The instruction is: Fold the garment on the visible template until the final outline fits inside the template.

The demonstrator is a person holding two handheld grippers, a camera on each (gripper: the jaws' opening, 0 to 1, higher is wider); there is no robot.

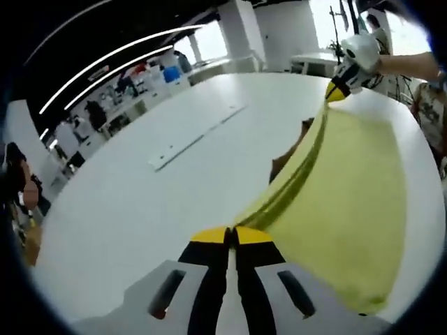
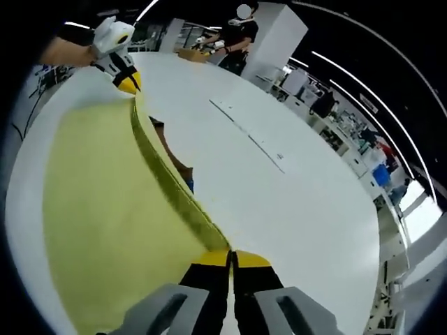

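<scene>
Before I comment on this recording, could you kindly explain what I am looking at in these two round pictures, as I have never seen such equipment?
There is no robot here: a person holds a two-fingered hand tool in each hand, and a fisheye camera rides on each tool, looking forward along it. One picture is the left gripper view, the other the right gripper view. In each, the black and yellow parts rising from the bottom are that tool itself: the left gripper and the right gripper. Each tool also appears far off in the other's picture. Both are closed on one edge of a yellow garment, held stretched between them above a large white table. The rest of the cloth drapes down. Something dark brown peeks out behind the edge; I cannot tell what it is.
</scene>
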